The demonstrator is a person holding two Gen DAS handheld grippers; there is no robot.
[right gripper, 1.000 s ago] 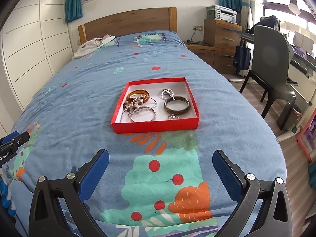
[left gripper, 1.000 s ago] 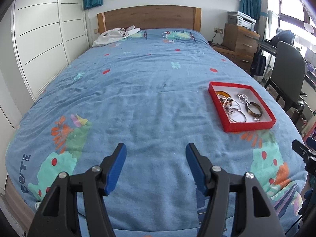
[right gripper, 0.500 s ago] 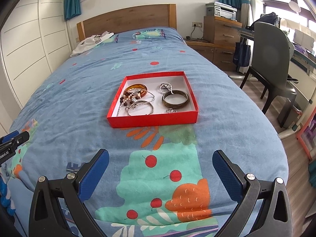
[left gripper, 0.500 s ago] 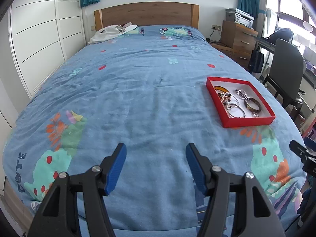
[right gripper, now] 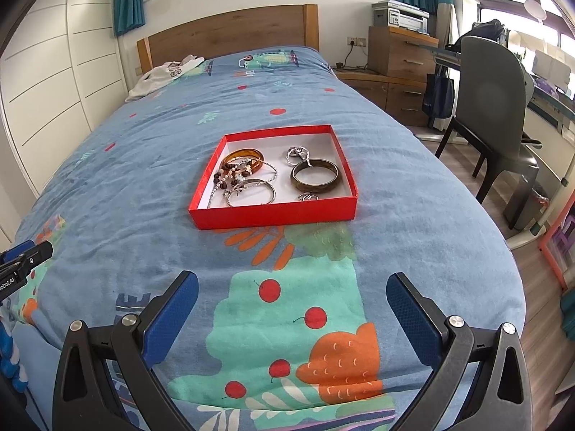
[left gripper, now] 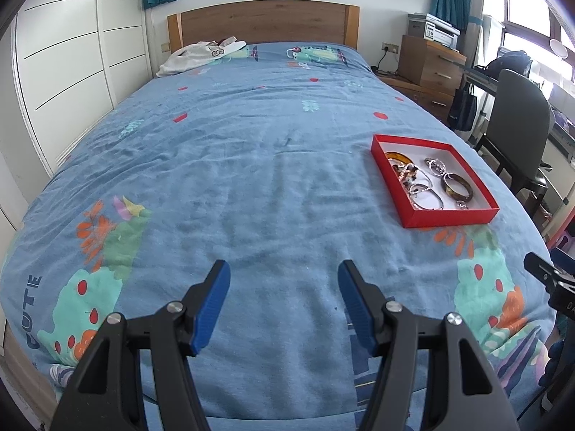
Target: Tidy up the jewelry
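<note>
- Bedroom scene: a bed [right gripper: 143,194] with a blue patterned cover fills both views, its wooden headboard [right gripper: 230,32] at the far end.
- White clothing [right gripper: 165,73] lies at the far left corner of the bed, by the headboard.
- White wardrobe [left gripper: 68,72] panels line the left wall; a wooden drawer unit [right gripper: 399,54] with a printer [right gripper: 400,14] on top stands right of the headboard, and a grey chair [right gripper: 496,107] sits off the bed's right edge.
- A shallow red box [right gripper: 275,212] rests on the cover nearer the bed's right edge, towards the foot.
- Inside it, an amber bangle [right gripper: 244,154] lies at the far left, tangled beads [right gripper: 230,176] and a silver hoop [right gripper: 251,194] on the left, a dark bangle [right gripper: 316,176] on the right, and small silver pieces around them.
- Left gripper [left gripper: 282,296] is released and empty, over bare cover near the foot edge, well left of the box.
- Right gripper [right gripper: 293,314] is spread wide and empty, over the foot edge, pointing at the box but well short of it.
</note>
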